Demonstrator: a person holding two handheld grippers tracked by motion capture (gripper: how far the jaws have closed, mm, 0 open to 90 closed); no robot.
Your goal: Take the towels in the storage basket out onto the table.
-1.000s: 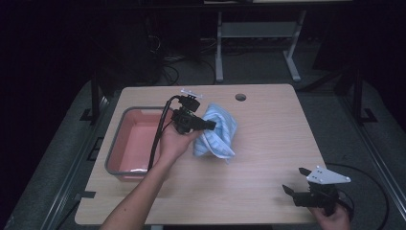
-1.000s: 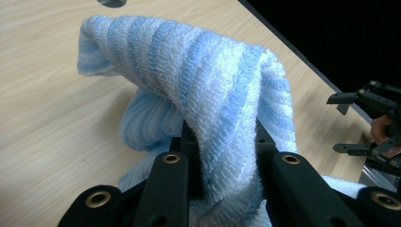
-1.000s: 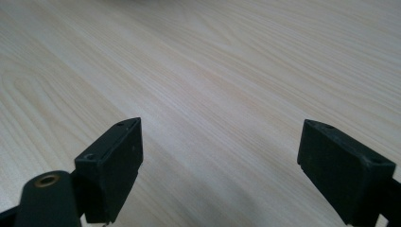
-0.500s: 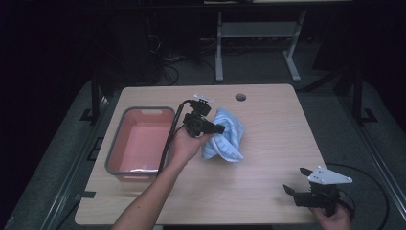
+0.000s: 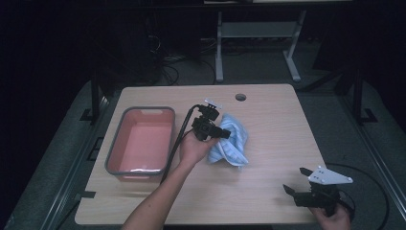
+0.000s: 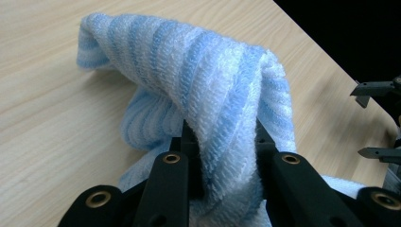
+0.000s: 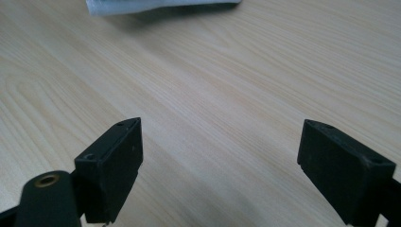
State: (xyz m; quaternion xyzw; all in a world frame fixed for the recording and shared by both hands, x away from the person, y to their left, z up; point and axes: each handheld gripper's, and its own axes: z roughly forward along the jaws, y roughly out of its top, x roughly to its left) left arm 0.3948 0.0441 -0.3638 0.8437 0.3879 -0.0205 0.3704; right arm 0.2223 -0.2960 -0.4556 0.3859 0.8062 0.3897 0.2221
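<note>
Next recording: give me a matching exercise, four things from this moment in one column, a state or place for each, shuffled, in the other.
Things:
1. left gripper
2. right gripper
3. towel
4. tub

States or places:
A. red inside, at the table's left
B. jaws wide apart over bare wood
C. blue-striped, bunched mid-table
D. clamped on cloth

Pairs: 1-D, 2-B, 3-C, 4-A

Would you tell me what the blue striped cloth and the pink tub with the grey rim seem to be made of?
The cloth looks like terry towelling, probably cotton or microfibre: looped, fuzzy ribs in pale blue and white, and it folds softly where the left claw pinches it. The tub looks like moulded plastic with a smooth, slightly glossy inside, judging by the light reflected on its floor.
</note>
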